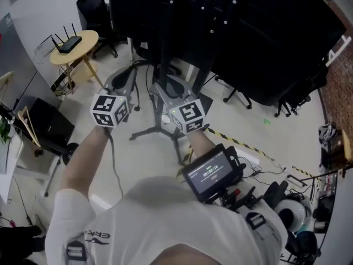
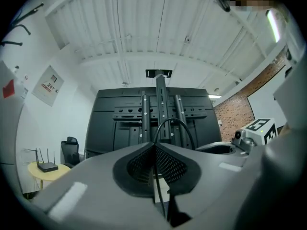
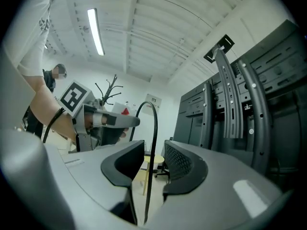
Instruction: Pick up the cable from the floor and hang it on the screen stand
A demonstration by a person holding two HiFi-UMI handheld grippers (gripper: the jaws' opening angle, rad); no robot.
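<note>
A thin black cable (image 2: 175, 122) is pinched in my left gripper (image 2: 154, 150), which is shut on it. From the pads it arches up and to the right, in front of the black screen stand (image 2: 160, 110). In the right gripper view the same cable (image 3: 153, 128) runs up through the gap of my right gripper (image 3: 154, 161). Those jaws stand open, with daylight beside the cable. In the head view, both the left gripper (image 1: 128, 76) and the right gripper (image 1: 165, 88) are held up side by side before the stand's pole (image 1: 165, 65). A length of cable (image 1: 114, 164) hangs below my left hand.
The big dark screen (image 1: 248, 32) fills the top of the head view. A round yellow table (image 1: 83, 53) with a router stands far left, near an office chair (image 1: 95, 4). Striped tape (image 1: 237, 142) crosses the floor. Cases and gear crowd the right edge.
</note>
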